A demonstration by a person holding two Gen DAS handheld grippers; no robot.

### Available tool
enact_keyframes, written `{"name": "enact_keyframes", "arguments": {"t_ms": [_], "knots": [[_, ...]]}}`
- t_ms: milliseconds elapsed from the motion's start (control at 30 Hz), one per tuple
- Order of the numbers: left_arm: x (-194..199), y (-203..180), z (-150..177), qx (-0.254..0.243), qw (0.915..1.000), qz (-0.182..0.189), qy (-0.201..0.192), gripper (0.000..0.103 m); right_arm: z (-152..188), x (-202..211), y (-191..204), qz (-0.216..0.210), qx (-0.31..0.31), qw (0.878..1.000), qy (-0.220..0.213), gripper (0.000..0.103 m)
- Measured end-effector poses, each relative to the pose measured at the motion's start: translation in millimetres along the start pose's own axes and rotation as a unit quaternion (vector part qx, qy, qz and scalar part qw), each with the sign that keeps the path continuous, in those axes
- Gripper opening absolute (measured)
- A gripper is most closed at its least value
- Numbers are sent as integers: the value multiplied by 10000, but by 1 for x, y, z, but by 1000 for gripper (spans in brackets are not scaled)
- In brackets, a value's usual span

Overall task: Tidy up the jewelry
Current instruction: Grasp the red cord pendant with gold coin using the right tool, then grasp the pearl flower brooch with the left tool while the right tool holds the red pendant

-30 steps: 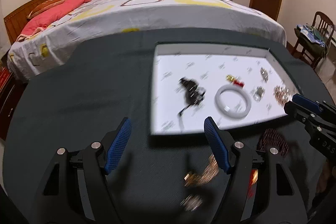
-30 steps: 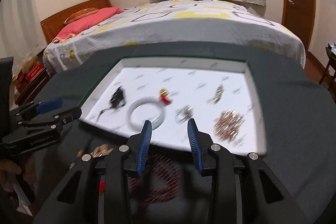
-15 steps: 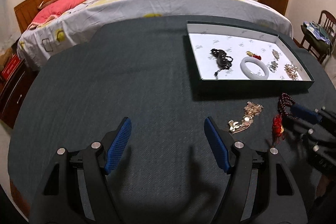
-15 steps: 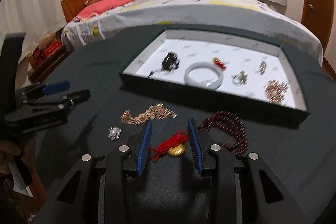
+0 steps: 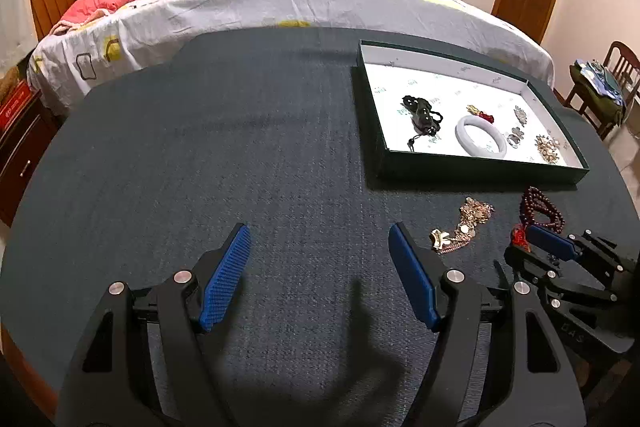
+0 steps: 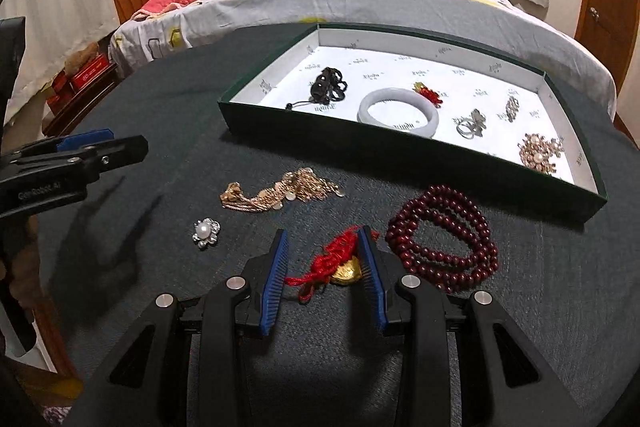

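red charm [image 6: 338,259] between tool [image 6: 323,247] pads

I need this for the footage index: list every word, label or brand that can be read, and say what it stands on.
"GenRobot.AI": white print on the left gripper body, right wrist view.
"DAS": partial letters on the right gripper body, left wrist view.
Tray lining: repeated printed logo, too small to read.
Red box beside the bed: marking blurred, unreadable.

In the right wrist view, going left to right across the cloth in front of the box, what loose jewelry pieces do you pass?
Pearl brooch → gold chain pile → red knotted charm with gold piece, lying between the right tongs → dark red bead strand.
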State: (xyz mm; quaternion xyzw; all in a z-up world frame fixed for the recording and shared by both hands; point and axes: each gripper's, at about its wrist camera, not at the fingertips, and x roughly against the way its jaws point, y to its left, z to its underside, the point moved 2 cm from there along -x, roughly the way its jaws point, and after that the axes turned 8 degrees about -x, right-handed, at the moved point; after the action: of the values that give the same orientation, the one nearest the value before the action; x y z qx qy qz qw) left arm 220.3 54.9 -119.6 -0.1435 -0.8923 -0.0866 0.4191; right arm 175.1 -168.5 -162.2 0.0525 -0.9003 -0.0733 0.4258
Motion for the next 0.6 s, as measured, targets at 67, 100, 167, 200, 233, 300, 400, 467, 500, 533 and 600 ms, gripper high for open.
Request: {"name": "enact_keyframes", "arguments": {"t_ms": [67,100,167,200,233,300,400,467,500,533,600], "knots": [[0,-2,0,-28,10000,-7,-2,70,1,1,-2,22,3,10000,1,34],[0,-3,0,-45,10000,-14,-2,70,2,1,-3,18,-4,10000,1,33],[0,-6,0,-65,10000,-9,16,70,2,2,-5,0,-1,10000,17,20],[-1,-7,0,-73,10000,-8,22,70,3,3,-5,-5,9,10000,22,19],[-1,-8,0,-87,10000,-11,28,70,4,3,-5,-15,16,10000,19,16],[0,-10,0,-104,9999,-12,32,70,4,4,-6,-76,-12,10000,33,13],[0,-15,0,-135,9999,-1,33,70,4,7,-7,-131,-37,9999,8,12],[0,-19,0,-163,9999,13,39,70,3,11,-6,-131,-25,9999,-41,11],[0,-20,0,-168,9998,22,45,70,1,13,-6,-132,-19,9999,-73,11],[0,-23,0,-176,9998,37,54,70,0,14,-6,-130,-14,9999,-97,11],[0,-27,1,-186,9998,55,66,70,-2,20,-8,-134,-20,9998,-165,11]]}}
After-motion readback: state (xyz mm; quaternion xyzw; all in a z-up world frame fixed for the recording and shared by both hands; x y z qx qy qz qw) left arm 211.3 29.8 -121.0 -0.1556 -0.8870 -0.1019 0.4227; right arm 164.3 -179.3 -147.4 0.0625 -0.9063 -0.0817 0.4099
